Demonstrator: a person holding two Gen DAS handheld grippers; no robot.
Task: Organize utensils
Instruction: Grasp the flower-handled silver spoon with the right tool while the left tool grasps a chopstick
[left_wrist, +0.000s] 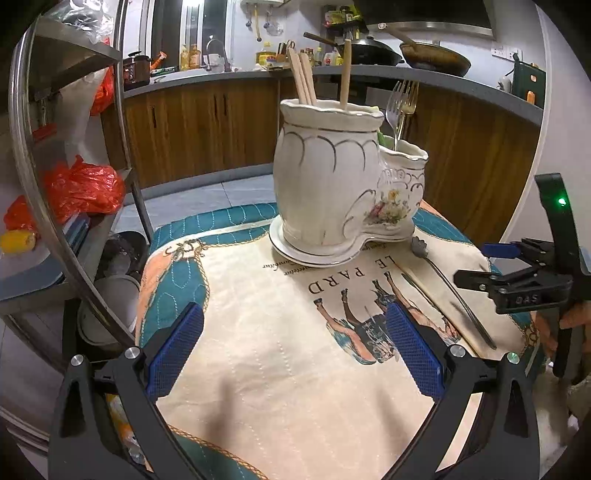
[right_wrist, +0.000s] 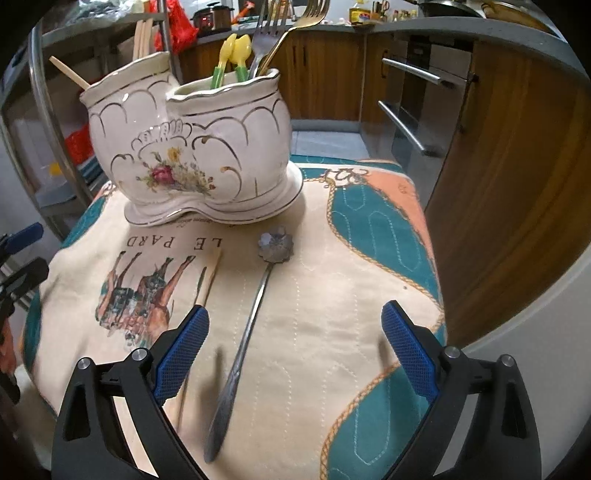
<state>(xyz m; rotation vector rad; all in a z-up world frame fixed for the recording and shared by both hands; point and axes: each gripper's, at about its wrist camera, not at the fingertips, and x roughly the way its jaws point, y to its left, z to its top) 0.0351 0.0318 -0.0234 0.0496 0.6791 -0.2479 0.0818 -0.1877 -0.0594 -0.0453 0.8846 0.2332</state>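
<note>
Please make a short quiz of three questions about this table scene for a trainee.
1. True or false: the flower-bowl spoon stands inside the ceramic holder.
2. Which pocket holds the forks? A) the taller one, with the chopsticks B) the lower one, with the yellow spoons
3. Fill in: the right gripper is ____, with the spoon's handle between its fingers.

Key: 1 false, it lies on the cloth; 2 B; 3 open.

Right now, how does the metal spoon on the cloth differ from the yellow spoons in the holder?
The metal spoon lies flat on the cloth, loose; the yellow spoons stand upright in the ceramic holder, in its shorter cup. The metal spoon is grey with a flower-shaped bowl; the yellow spoons look plastic, with green handles. Neither gripper holds any of them.
</note>
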